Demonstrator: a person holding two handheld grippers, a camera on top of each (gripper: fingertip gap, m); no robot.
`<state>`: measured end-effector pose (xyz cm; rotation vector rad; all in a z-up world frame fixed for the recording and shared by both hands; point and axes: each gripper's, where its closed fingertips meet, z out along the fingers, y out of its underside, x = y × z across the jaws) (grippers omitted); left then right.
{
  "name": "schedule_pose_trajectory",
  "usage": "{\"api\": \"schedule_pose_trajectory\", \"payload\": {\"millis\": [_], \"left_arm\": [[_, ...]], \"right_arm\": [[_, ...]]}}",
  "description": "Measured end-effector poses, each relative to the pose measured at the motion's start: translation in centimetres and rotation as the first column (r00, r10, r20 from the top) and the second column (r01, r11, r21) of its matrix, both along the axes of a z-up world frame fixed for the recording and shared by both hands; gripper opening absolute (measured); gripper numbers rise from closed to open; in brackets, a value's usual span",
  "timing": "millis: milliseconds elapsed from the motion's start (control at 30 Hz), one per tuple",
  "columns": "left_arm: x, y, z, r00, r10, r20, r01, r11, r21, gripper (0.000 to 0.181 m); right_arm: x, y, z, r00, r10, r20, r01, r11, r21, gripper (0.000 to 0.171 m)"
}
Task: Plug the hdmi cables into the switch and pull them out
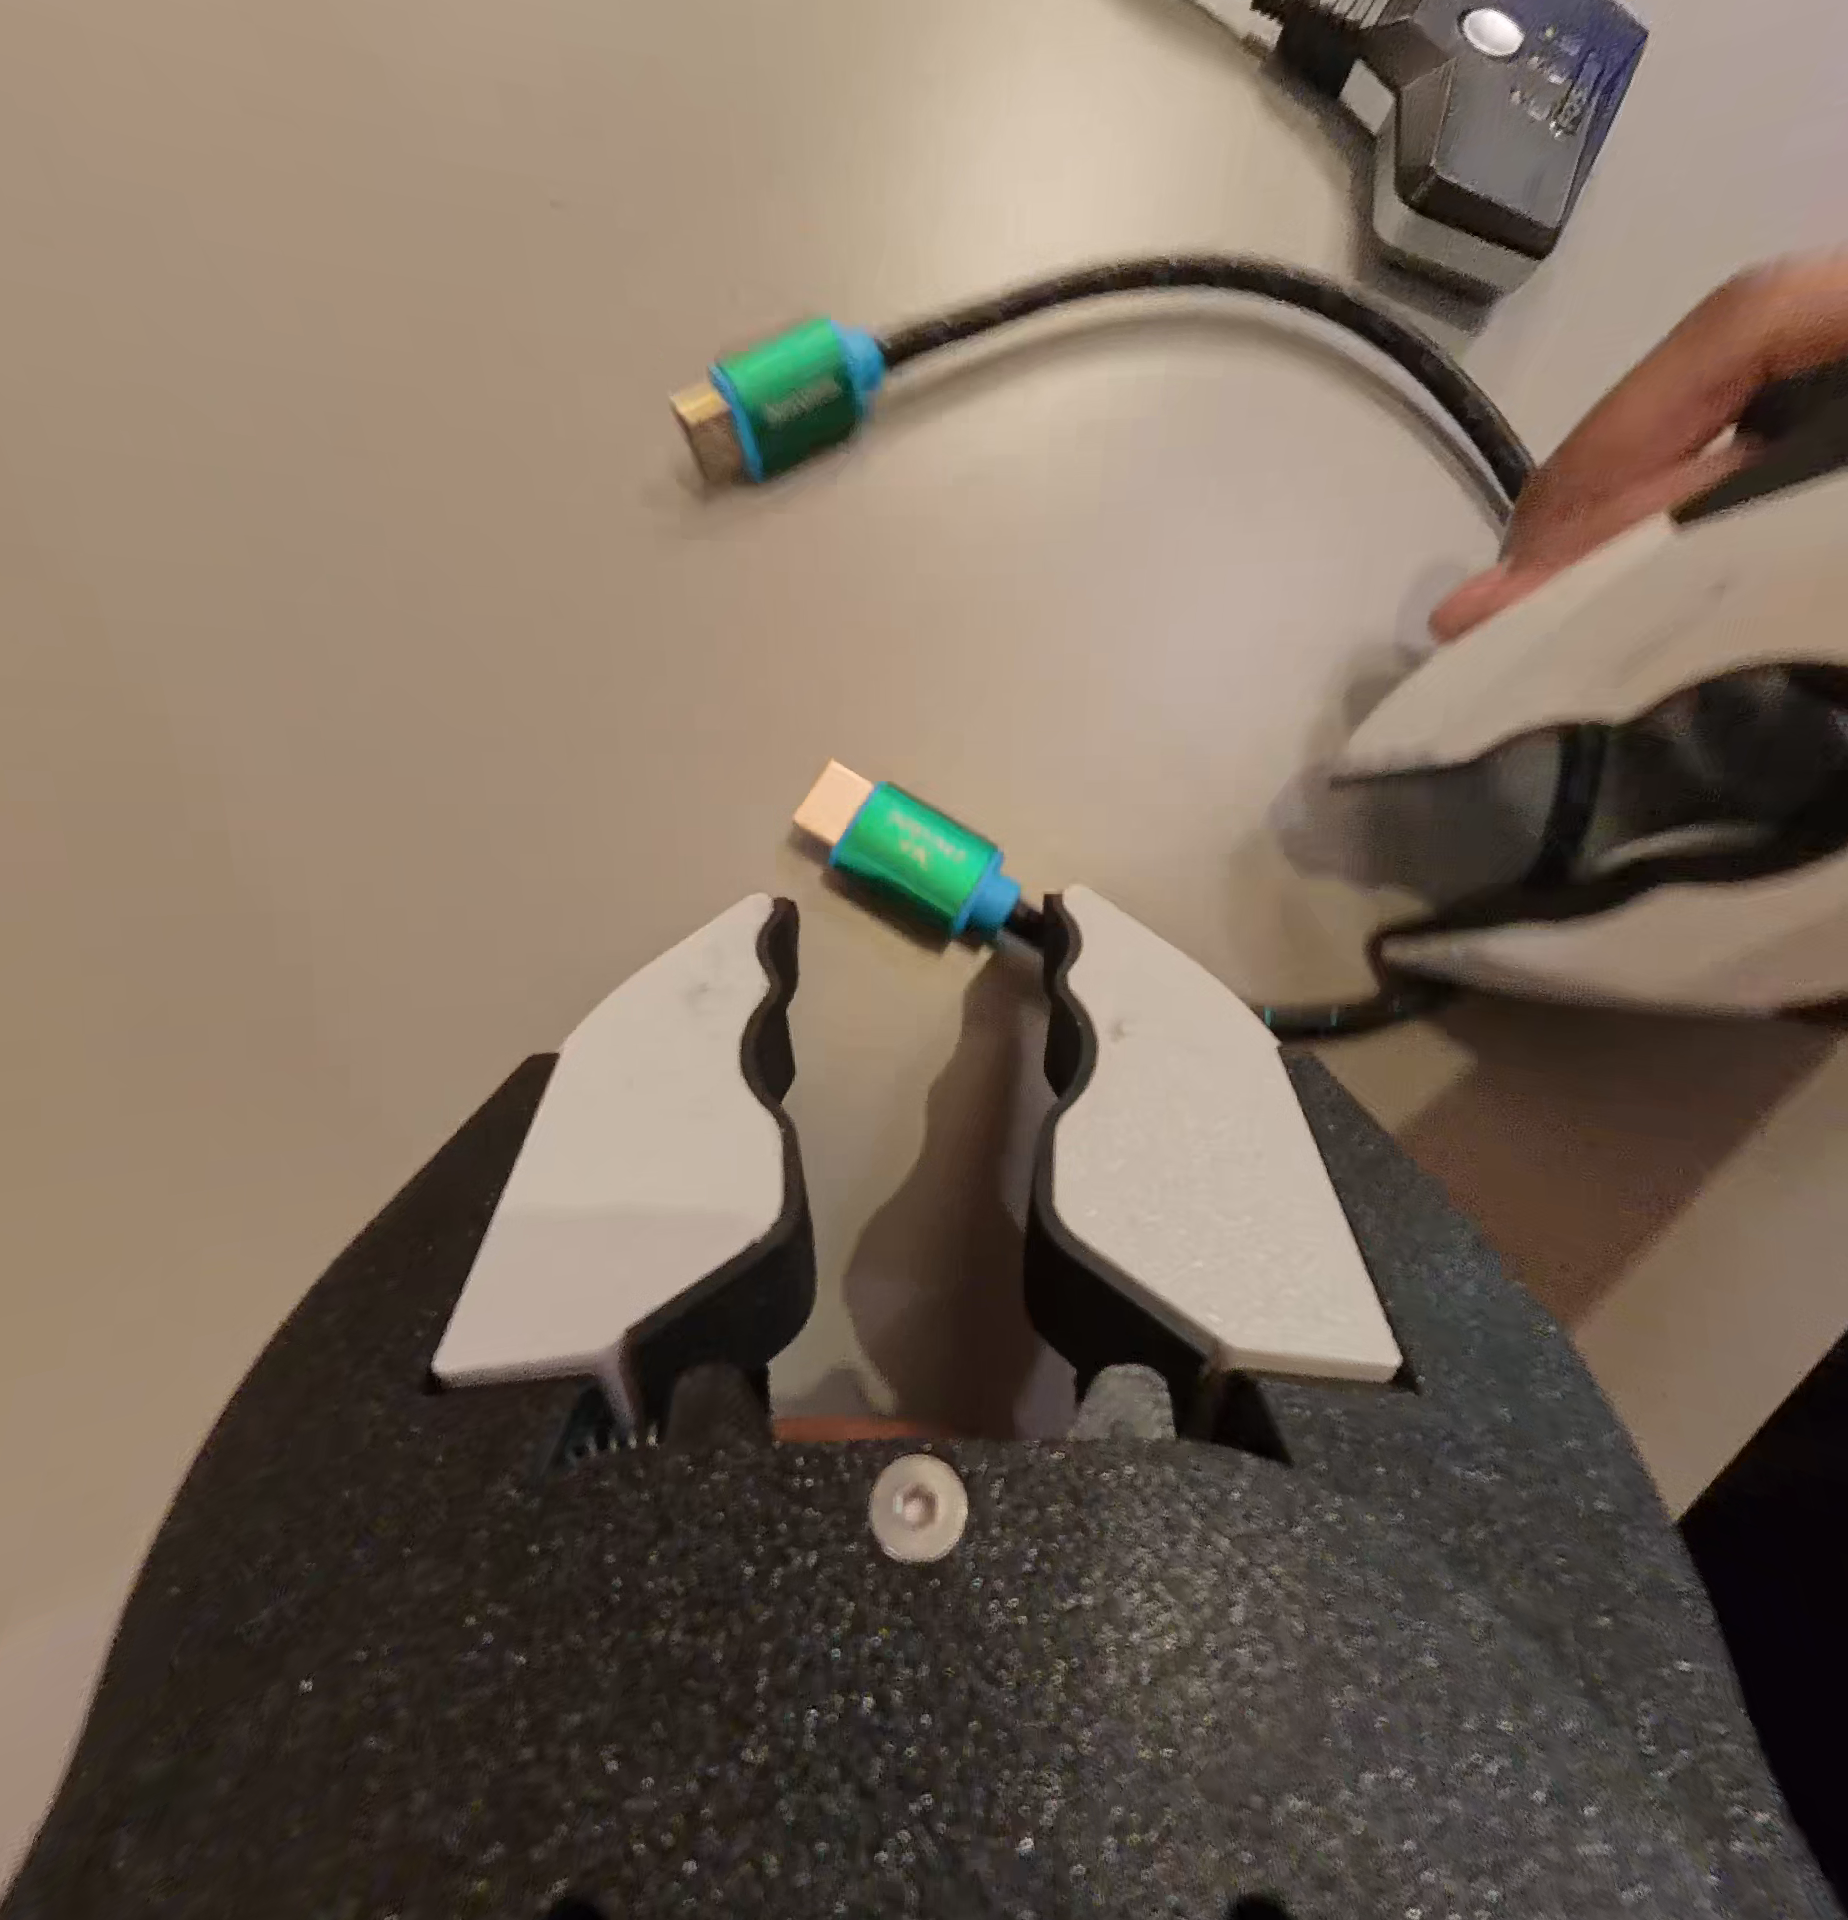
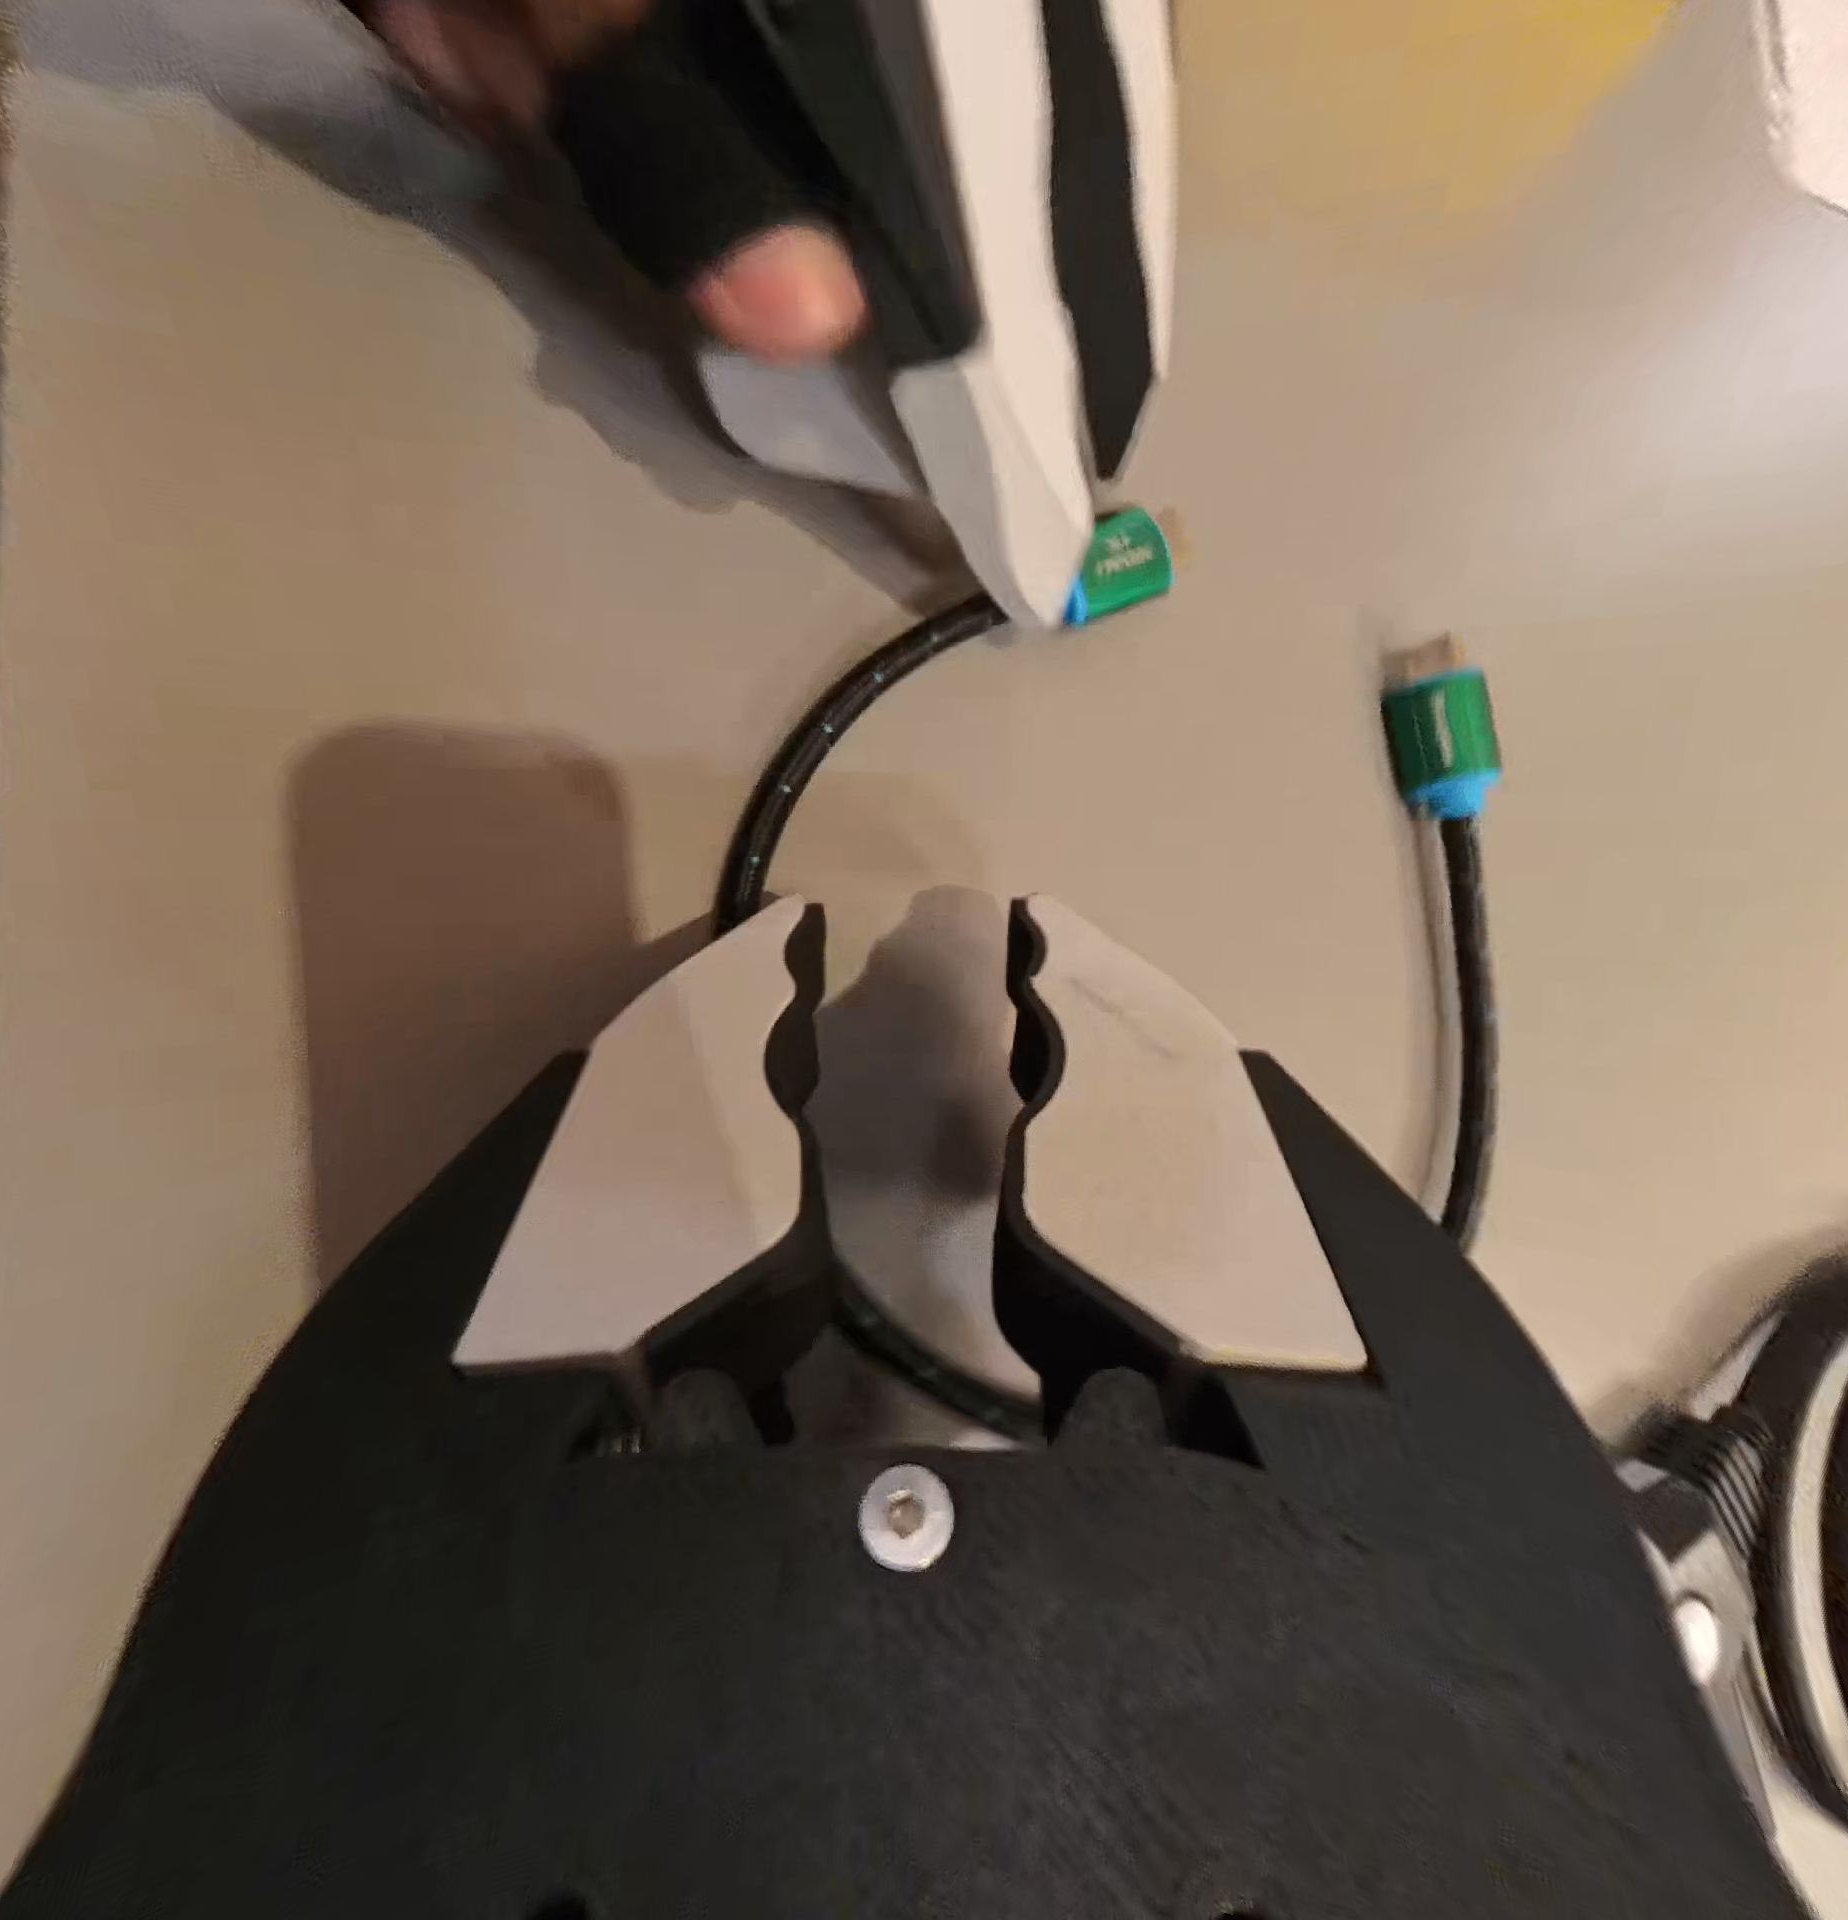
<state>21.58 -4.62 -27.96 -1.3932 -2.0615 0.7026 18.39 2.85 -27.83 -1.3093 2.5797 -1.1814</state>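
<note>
- The left gripper [image 1: 915, 920] hangs low over the beige table [image 1: 328, 520], its fingers spread with nothing between them — the nearer HDMI plug [image 1: 904, 864], green with blue collars and a gold tip, lies just ahead of them, its cable end beside the right fingertip.
- A second HDMI plug [image 1: 785, 400] lies farther off, well apart, its braided black cable [image 1: 1315, 312] curving away.
- The HDMI switch [image 1: 1471, 135], a dark box, sits at the far edge of the table.
- The right gripper [image 2: 915, 920] is open too, empty, hovering over the table above a cable loop.
</note>
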Motion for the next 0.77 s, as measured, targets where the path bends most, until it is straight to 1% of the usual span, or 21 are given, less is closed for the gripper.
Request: {"api": "schedule_pose_trajectory", "payload": {"millis": [33,100,133,267,333,400,433,467,500,600,667,700,767], "left_arm": [[-0.3,0.1,-0.1,1.000,0.006,0.004,-0.006,1.000,-0.010,0.045],[-0.4,-0.1,-0.4,0.998,0.036,0.049,-0.033,0.998,-0.046,0.044],[-0.4,-0.3,-0.5,0.996,0.046,0.075,-0.040,0.997,-0.072,0.047],[0.1,0.1,0.4,0.992,0.067,0.105,-0.051,0.988,-0.143,0.045],[0.3,0.5,0.7,0.991,0.067,0.112,-0.049,0.987,-0.151,0.043],[0.1,0.8,0.4,0.990,0.053,0.127,-0.033,0.988,-0.152,0.042],[0.1,0.9,-0.2,0.986,0.049,0.161,-0.024,0.988,-0.153,0.043],[0.1,0.9,-0.7,0.980,0.045,0.192,-0.014,0.987,-0.159,0.048],[-0.3,0.9,-0.6,0.982,0.037,0.185,-0.008,0.987,-0.158,0.045],[-1.1,0.5,-0.6,0.979,0.006,0.203,0.030,0.984,-0.174,0.042],[-1.6,-0.3,-0.6,0.976,-0.018,0.215,0.060,0.980,-0.190,0.037],[-1.9,-0.8,-0.6,0.974,-0.030,0.223,0.076,0.977,-0.199,0.035],[-2.9,-0.9,-0.6,0.967,-0.114,0.227,0.160,0.968,-0.195,0.029]], "right_arm": [[0.4,0.2,0.1,1.000,0.017,0.001,-0.017,1.000,-0.004,0.038],[-0.6,0.0,0.7,1.000,0.011,-0.012,-0.012,0.999,-0.038,0.041],[-1.7,-0.3,1.2,1.000,-0.002,-0.008,0.002,0.998,-0.059,0.043],[-8.6,-1.4,3.1,0.990,-0.131,0.043,0.135,0.985,-0.108,0.044],[-11.8,-1.9,2.5,0.980,-0.199,0.019,0.200,0.975,-0.097,0.047],[-13.4,-2.2,1.8,0.971,-0.240,-0.007,0.238,0.968,-0.082,0.047],[-13.4,-2.0,1.3,0.971,-0.236,-0.021,0.235,0.970,-0.064,0.048],[-12.9,-1.7,0.7,0.974,-0.223,-0.041,0.221,0.974,-0.047,0.050],[-12.4,-1.3,0.3,0.976,-0.211,-0.056,0.209,0.977,-0.047,0.044],[-10.5,0.1,0.3,0.978,-0.196,-0.066,0.192,0.980,-0.057,0.041],[-8.6,1.8,0.2,0.985,-0.171,-0.030,0.171,0.985,-0.021,0.041],[-7.6,2.7,0.1,0.987,-0.158,-0.002,0.158,0.987,-0.002,0.038],[-5.2,4.4,0.1,0.991,-0.121,0.061,0.119,0.992,0.029,0.037]]}}
